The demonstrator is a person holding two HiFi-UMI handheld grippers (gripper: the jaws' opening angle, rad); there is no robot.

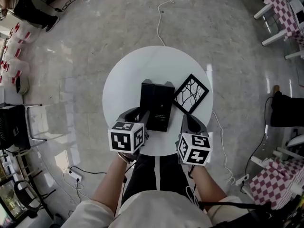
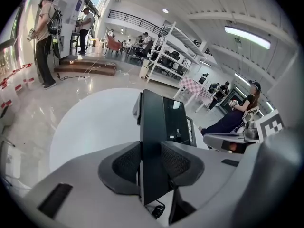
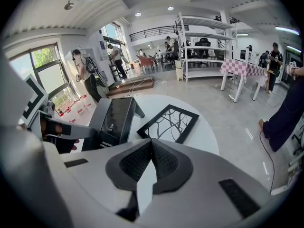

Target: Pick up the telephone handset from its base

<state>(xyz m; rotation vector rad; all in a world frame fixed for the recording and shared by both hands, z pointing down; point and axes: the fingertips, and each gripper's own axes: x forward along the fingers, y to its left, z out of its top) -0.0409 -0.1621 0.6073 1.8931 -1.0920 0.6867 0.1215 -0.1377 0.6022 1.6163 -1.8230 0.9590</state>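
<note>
The telephone handset (image 2: pixel 152 127), a long black slab, stands edge-on between the pads of the left gripper (image 2: pixel 151 160), which press on both its flanks near its near end. It lies along the left side of the black telephone base (image 1: pixel 164 106), and I cannot tell whether it is lifted off it. The right gripper (image 3: pixel 152 156) has its pads pressed together with nothing between them, just right of the base's near end and apart from it.

In the head view both forearms reach in from the bottom edge. The grippers sit side by side, tilted forward and down over the near rim of the round white table (image 1: pixel 128 75), their marker cubes on top.

A black framed picture (image 1: pixel 191 93) with a branching pattern lies just right of the base, turned cornerwise.

Around the table is a glossy grey stone floor (image 1: pixel 71 56) crossed by loose cables (image 1: pixel 164 6), with pink-checked tables (image 1: pixel 280 8) at the right. Farther off are metal shelving (image 3: pixel 199 46) and several people, standing and seated.
</note>
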